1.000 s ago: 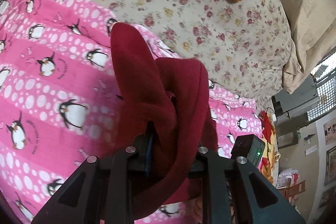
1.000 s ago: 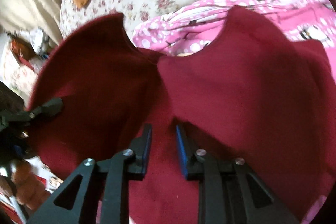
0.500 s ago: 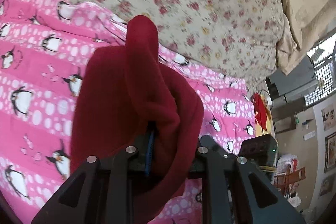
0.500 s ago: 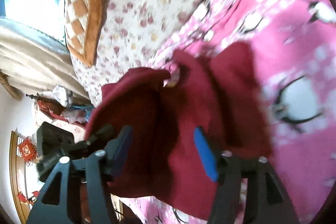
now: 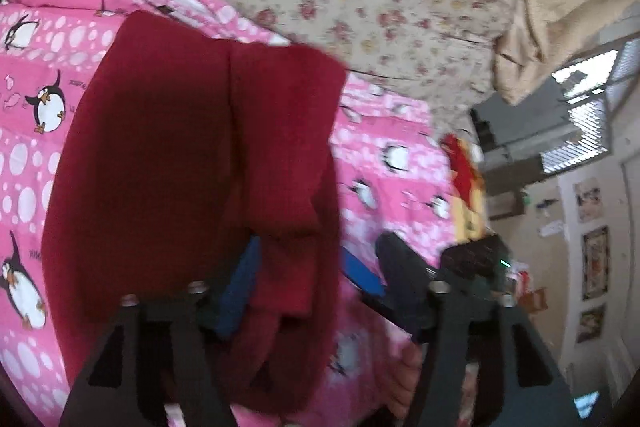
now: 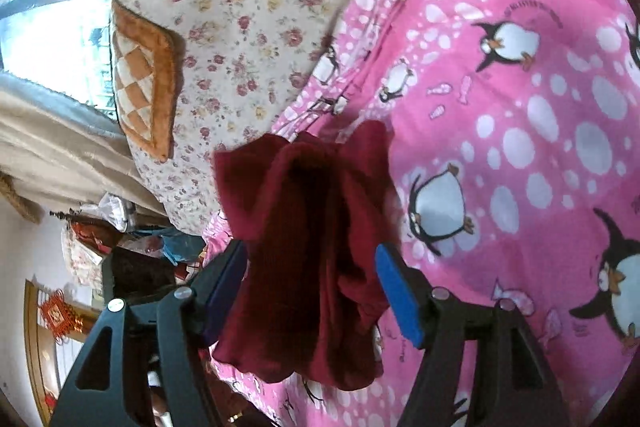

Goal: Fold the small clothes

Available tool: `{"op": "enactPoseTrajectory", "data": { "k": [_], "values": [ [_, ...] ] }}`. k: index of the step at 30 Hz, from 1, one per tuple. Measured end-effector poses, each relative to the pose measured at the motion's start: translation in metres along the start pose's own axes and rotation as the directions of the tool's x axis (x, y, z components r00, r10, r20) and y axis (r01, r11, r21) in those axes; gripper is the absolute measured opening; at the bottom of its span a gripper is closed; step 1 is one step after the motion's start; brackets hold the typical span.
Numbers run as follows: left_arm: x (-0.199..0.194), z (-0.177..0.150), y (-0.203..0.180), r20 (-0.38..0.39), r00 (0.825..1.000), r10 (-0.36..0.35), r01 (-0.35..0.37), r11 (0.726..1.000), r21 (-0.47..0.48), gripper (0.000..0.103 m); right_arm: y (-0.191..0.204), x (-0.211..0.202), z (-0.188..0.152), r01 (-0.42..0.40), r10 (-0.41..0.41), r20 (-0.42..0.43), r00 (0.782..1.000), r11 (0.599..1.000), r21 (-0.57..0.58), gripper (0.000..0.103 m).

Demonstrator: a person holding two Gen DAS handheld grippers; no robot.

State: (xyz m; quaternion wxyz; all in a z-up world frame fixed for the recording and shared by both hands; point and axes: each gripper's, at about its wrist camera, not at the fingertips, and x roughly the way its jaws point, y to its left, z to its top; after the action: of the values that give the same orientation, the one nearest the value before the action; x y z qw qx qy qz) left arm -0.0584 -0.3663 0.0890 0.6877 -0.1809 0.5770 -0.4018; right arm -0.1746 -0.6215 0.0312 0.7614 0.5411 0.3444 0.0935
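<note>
Where the two wrist views overlap, one dark red garment fills the foreground.
Left gripper [image 5: 308, 275]: bottom centre of the left wrist view; jaws spread wide, blue pads apart, the left pad against the cloth, the right pad clear of it; grips nothing.
Right gripper [image 6: 312, 287]: bottom centre of the right wrist view; jaws wide apart, cloth bunched loosely in the gap, neither pad pressing it.
Dark red garment [image 5: 192, 163]: centre-left in the left wrist view, doubled over with a vertical crease; in the right wrist view a crumpled heap [image 6: 316, 247] at centre, lying on the quilt.
Pink penguin quilt [image 6: 520, 131]: under the garment, filling the right half of the right wrist view.
Floral bedcover [image 6: 240, 7]: beyond the quilt, upper left.
Orange checked cushion [image 6: 140, 83]: on the bedcover's far left edge.
Beige curtain [image 5: 560, 7]: upper right of the left wrist view.
</note>
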Motion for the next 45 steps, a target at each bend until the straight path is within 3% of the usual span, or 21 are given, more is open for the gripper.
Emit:
{"op": "enactPoseTrajectory", "data": {
  "k": [3, 6, 10, 17, 21, 26, 30, 33, 35, 37, 38, 42, 45],
  "values": [
    [-0.035, -0.009, -0.016, 0.065, 0.996, 0.068, -0.075, 0.991, 0.113, 0.048, 0.005, 0.001, -0.005, -0.007, 0.007, -0.010, 1.000, 1.000, -0.015, 0.071],
    [-0.065, -0.021, -0.014, 0.159, 0.973, 0.168, -0.193, 0.968, 0.160, 0.048, 0.008, -0.001, -0.009, -0.012, 0.012, -0.014, 1.000, 1.000, -0.018, 0.071],
    [-0.080, -0.042, 0.013, 0.220, 0.930, 0.296, -0.332, 0.931, 0.153, 0.048, 0.021, 0.001, -0.015, 0.007, -0.008, -0.017, 1.000, 0.997, -0.070, 0.071],
    [-0.071, -0.078, 0.080, 0.194, 0.887, 0.420, -0.434, 0.901, 0.031, 0.048, 0.029, 0.008, -0.030, 0.034, -0.040, -0.043, 0.998, 0.991, -0.126, 0.071],
    [-0.068, -0.084, 0.093, 0.196, 0.895, 0.402, -0.409, 0.913, -0.003, 0.048, 0.042, 0.010, -0.038, 0.066, -0.072, -0.026, 0.997, 0.981, -0.181, 0.078],
    [-0.067, -0.084, 0.089, 0.216, 0.884, 0.415, -0.431, 0.902, 0.031, 0.048, 0.082, 0.020, -0.057, 0.136, -0.151, -0.019, 0.988, 0.928, -0.348, 0.083],
    [-0.065, -0.084, 0.091, 0.215, 0.888, 0.407, -0.422, 0.906, 0.024, 0.048, 0.101, 0.034, -0.071, 0.255, -0.284, 0.008, 0.959, 0.848, -0.464, 0.086],
    [-0.063, -0.084, 0.093, 0.213, 0.891, 0.400, -0.413, 0.910, 0.018, 0.048, 0.097, 0.050, -0.076, 0.286, -0.333, -0.014, 0.943, 0.831, -0.477, 0.086],
    [-0.064, -0.084, 0.097, 0.211, 0.899, 0.383, -0.395, 0.918, 0.016, 0.048, 0.091, 0.052, -0.076, 0.321, -0.364, 0.000, 0.932, 0.822, -0.471, 0.076],
    [-0.066, -0.083, 0.104, 0.203, 0.914, 0.351, -0.357, 0.934, -0.005, 0.048, 0.084, 0.045, -0.073, 0.340, -0.370, 0.028, 0.929, 0.820, -0.460, 0.029],
    [-0.066, -0.083, 0.108, 0.197, 0.924, 0.328, -0.332, 0.943, -0.018, 0.048, 0.082, 0.041, -0.073, 0.354, -0.381, 0.040, 0.924, 0.810, -0.467, 0.023],
    [-0.064, -0.084, 0.112, 0.188, 0.936, 0.297, -0.296, 0.955, -0.033, 0.050, 0.047, 0.037, -0.073, 0.382, -0.427, -0.004, 0.904, 0.813, -0.440, 0.019],
    [-0.062, -0.085, 0.107, 0.198, 0.928, 0.316, -0.321, 0.947, -0.010, 0.050, 0.038, 0.026, -0.067, 0.305, -0.343, -0.027, 0.939, 0.866, -0.396, 0.022]
  ]
}}
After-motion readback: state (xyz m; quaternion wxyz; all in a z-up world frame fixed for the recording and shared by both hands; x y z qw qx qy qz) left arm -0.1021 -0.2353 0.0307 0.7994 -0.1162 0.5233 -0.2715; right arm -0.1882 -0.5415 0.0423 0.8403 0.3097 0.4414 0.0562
